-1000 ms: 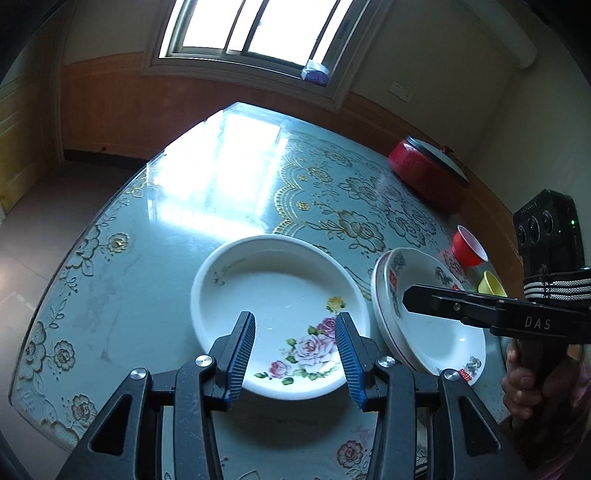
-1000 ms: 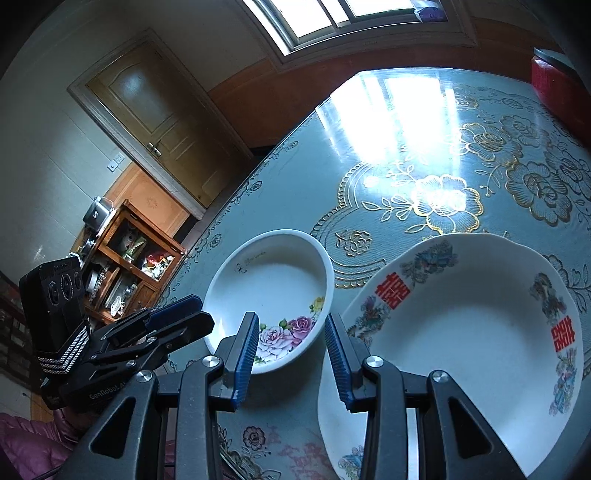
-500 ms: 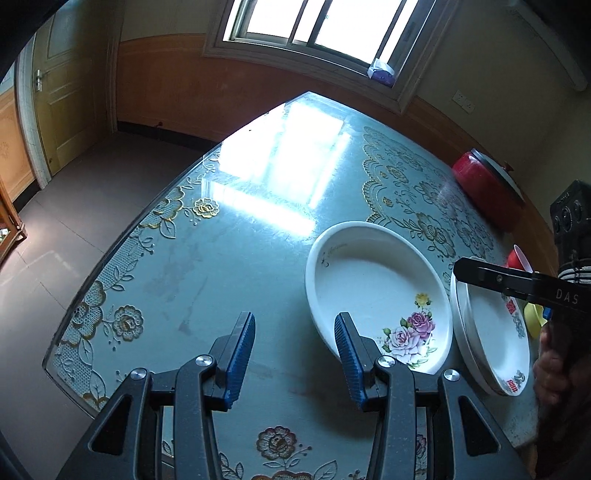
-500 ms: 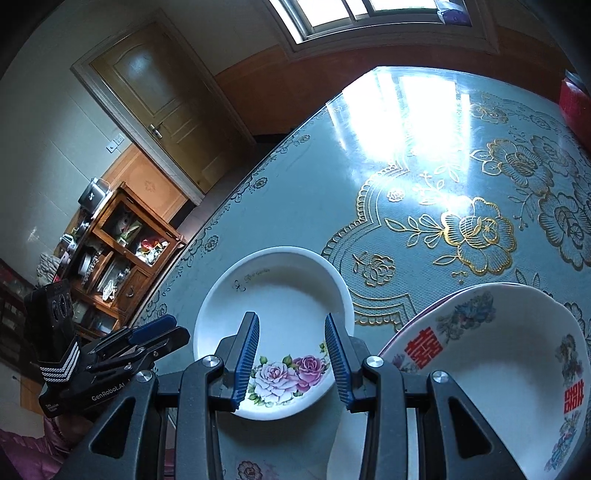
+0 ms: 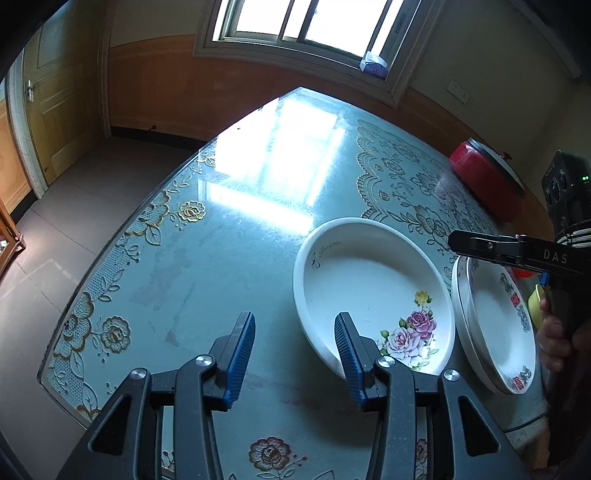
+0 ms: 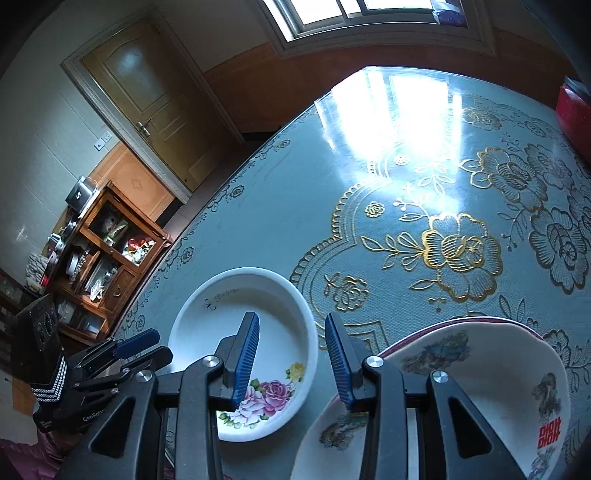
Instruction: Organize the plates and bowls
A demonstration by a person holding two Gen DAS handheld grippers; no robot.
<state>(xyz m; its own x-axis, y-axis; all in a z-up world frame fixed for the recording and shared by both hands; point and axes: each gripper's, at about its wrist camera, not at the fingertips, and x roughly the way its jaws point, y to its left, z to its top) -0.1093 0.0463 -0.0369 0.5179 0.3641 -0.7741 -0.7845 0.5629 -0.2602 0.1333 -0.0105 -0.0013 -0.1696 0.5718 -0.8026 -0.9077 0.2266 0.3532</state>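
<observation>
Two hand-held grippers, both with blue-ribbed pads, over one bench (image 5: 229, 236) with a glossy blue-grey cover patterned in gold flowers.

Left hand-held gripper (image 5: 293, 354): lower centre of the left wrist view, jaws partly apart, nothing between them but bare bench. Its right pad overlaps the near-left rim of the rose bowl in the picture; whether it touches cannot be told. Also seen at lower left of the right wrist view (image 6: 142, 350), side on.

Right hand-held gripper (image 6: 291, 360): lower centre of the right wrist view, jaws partly apart and gripping nothing. The right part of the rose bowl shows through the gap; the left pad lies over the bowl's inside. Contact cannot be told. In the left wrist view it enters from the right edge (image 5: 480, 245), held by a hand (image 5: 554, 339).

Rose bowl (image 5: 373, 291): white, shallow, pink roses painted on its near inner wall, standing on the bench right of centre; lower centre in the right wrist view (image 6: 240, 332).

Stacked plates (image 5: 495, 325): white with red characters, just right of the rose bowl; lower right in the right wrist view (image 6: 480, 387).

Red pot (image 5: 484, 177): with lid, far right of the bench.

Window (image 5: 303, 22): top centre.

Wooden cabinet (image 6: 99, 258): left edge of the right wrist view.
</observation>
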